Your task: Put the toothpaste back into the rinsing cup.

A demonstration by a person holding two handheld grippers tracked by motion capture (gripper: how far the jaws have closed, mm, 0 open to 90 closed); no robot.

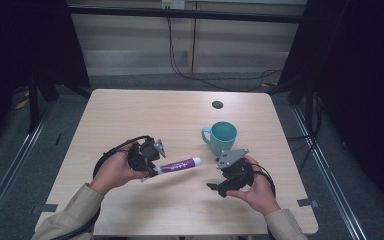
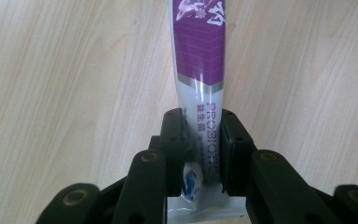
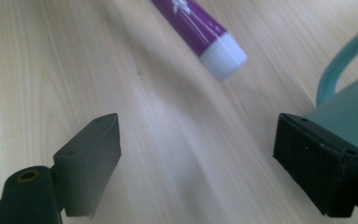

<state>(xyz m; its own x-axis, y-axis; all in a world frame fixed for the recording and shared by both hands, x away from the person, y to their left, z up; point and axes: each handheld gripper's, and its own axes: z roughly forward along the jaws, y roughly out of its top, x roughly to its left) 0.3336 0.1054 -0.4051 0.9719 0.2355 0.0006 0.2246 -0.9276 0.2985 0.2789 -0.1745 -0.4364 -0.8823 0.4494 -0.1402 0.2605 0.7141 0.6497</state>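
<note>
Purple and white, the tube (image 1: 179,164) lies nearly flat just above the pale wood surface (image 1: 130,115), its crimped tail pinched in the left gripper (image 1: 152,167) and its white cap (image 1: 196,161) pointing toward the person's right. In the left gripper view the 2 fingers (image 2: 175,140) press on either side of the tube's silver-white tail (image 2: 200,135), closed down to the width of the flattened end, with the purple body running straight away from them over the wood grain. The crimp itself sits low between the fingers, close to the gripper's body.

The right gripper (image 1: 220,189) is held in the person's right hand (image 1: 257,192) near the front edge, well apart from the left one. Its fingers (image 3: 91,154) stand wide apart with nothing between them. In the right gripper view the tube's cap (image 3: 223,57) lies beyond and between the 2 fingers, clear of both, angled toward the upper left.

A teal mug (image 1: 221,137) stands upright on the surface just beyond the right gripper, its handle (image 1: 206,134) toward the tube's cap. In the right gripper view the mug's wall (image 3: 354,100) and handle loop show just behind the right-hand finger; whether they touch cannot be told. A small dark round disc (image 1: 217,104) lies on the surface farther back.
</note>
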